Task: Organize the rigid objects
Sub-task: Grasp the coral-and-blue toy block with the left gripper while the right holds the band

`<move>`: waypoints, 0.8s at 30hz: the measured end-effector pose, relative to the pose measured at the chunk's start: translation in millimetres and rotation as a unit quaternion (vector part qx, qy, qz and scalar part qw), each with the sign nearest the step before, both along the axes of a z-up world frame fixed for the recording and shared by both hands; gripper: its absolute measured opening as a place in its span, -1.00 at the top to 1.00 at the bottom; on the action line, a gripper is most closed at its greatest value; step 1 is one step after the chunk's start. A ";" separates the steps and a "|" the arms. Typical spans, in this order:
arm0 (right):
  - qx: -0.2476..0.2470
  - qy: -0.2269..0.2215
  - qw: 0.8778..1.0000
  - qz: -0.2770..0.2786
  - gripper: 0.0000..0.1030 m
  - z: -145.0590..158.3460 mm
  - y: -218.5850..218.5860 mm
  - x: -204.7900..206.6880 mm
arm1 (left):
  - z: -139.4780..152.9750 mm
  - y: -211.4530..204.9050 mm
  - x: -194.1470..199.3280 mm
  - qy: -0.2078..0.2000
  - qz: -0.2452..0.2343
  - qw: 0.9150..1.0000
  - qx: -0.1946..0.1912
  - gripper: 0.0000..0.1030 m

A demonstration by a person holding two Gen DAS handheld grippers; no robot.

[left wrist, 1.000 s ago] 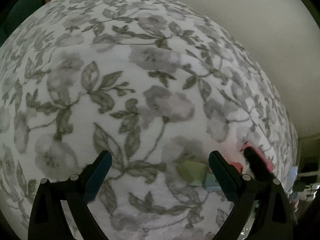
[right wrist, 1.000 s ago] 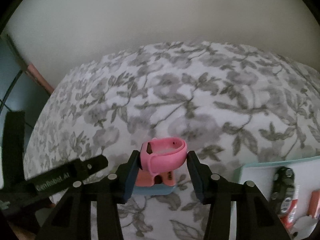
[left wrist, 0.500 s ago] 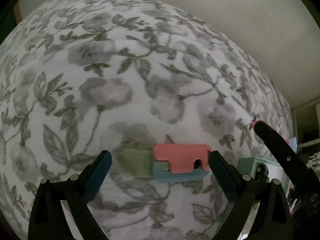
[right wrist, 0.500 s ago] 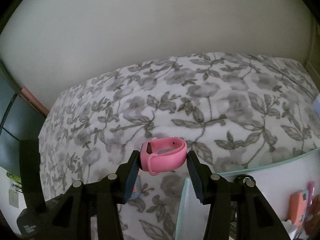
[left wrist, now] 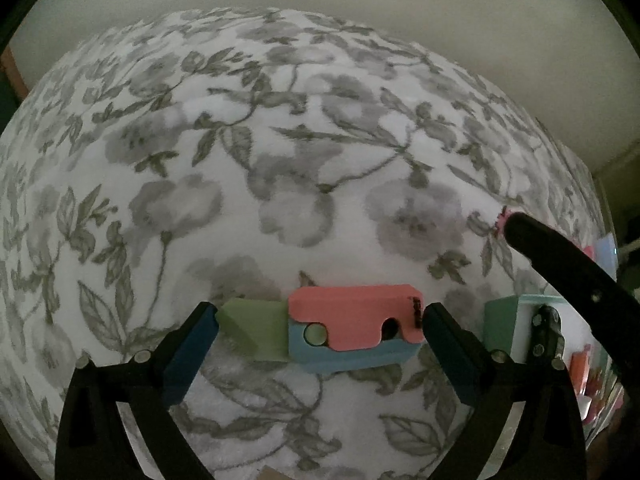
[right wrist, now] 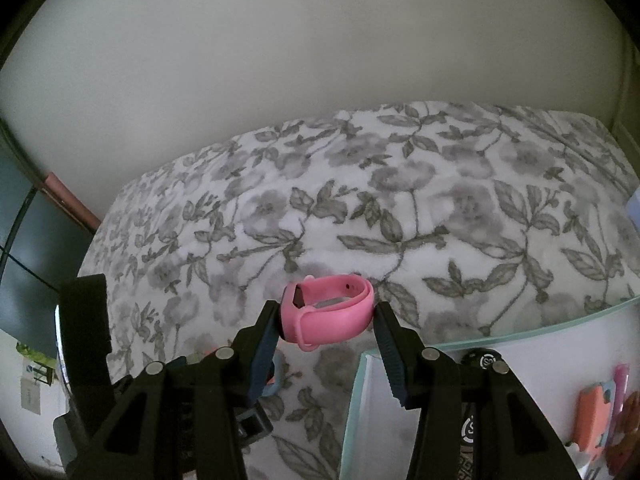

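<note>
The right claw [right wrist: 326, 320] is gripping a pink watch band [right wrist: 332, 314] above the bed [right wrist: 440, 208]; the left claw [left wrist: 320, 324] is standing open around 3 blocks [left wrist: 352, 326].

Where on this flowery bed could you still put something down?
Most of the floral bedspread is bare, from the wall down to the coloured blocks. It gets crowded at the near right edge, where the pale green box already holds small things, and around the blocks.
</note>
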State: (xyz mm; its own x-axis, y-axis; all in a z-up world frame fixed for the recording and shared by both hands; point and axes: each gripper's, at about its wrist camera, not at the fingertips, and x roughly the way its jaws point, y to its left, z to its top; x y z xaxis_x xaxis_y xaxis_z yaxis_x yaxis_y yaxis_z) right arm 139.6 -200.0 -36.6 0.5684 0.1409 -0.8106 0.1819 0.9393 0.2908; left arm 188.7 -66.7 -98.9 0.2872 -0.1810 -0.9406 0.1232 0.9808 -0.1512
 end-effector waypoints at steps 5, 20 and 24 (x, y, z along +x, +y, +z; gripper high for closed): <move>0.006 0.000 1.000 -0.004 0.01 0.0 -3.5 -1.3 | 0.0 -11.7 -3.1 -0.006 -0.029 0.999 0.018 -0.97; 0.010 0.002 1.000 -0.003 0.01 -1.7 -4.9 -1.7 | 1.8 -10.3 -6.5 -0.016 -0.034 0.999 0.014 -0.99; 0.010 0.002 1.000 -0.003 0.01 -1.7 -4.9 -1.7 | 16.2 -8.0 -5.3 -0.043 -0.039 0.998 0.027 -0.99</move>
